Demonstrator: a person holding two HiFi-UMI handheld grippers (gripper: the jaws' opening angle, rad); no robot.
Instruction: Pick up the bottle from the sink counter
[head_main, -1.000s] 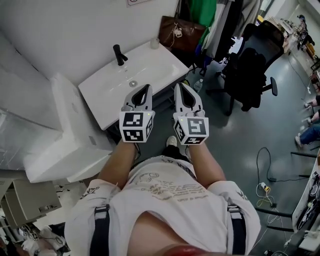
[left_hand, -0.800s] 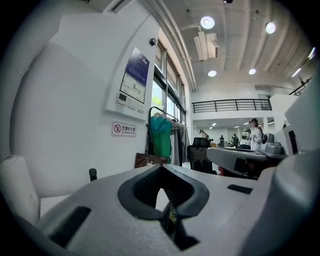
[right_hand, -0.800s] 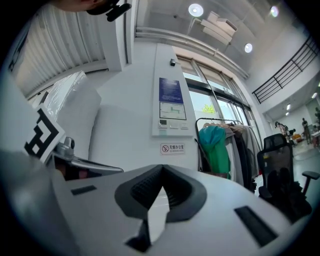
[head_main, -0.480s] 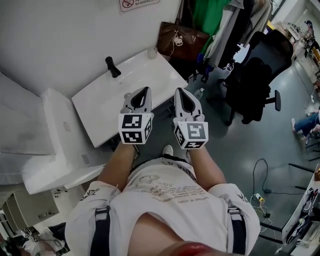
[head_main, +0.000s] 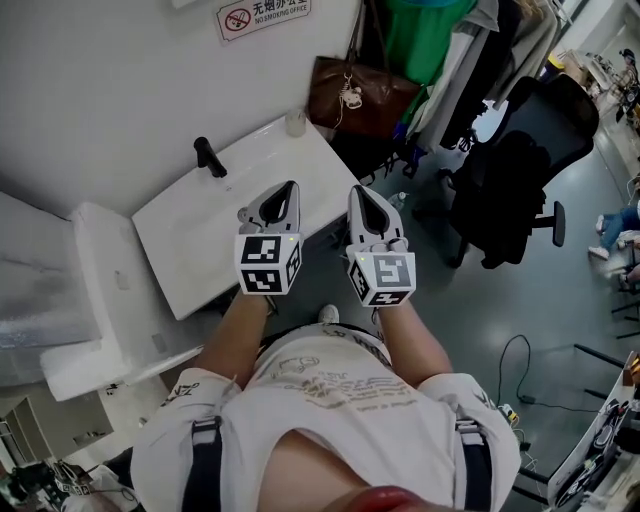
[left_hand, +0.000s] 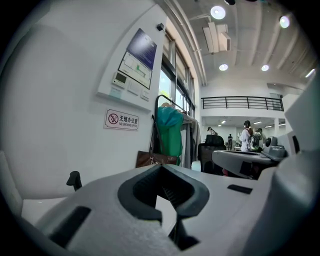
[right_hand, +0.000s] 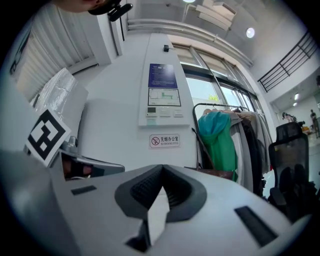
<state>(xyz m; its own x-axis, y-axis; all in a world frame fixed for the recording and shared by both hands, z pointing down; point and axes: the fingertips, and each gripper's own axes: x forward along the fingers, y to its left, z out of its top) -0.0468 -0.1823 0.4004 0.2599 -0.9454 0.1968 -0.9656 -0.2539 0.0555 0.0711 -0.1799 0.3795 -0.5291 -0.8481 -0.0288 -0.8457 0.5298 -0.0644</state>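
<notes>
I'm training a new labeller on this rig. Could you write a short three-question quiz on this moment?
1. True or false: the left gripper holds the bottle.
2. Multiple choice: what colour is the faucet? A white, B black, C red.
3. Short answer: are the right gripper jaws apart or together?

Key: 1 false, since the bottle stands on the counter and the gripper is empty; 2 B; 3 together, with nothing between them.
</notes>
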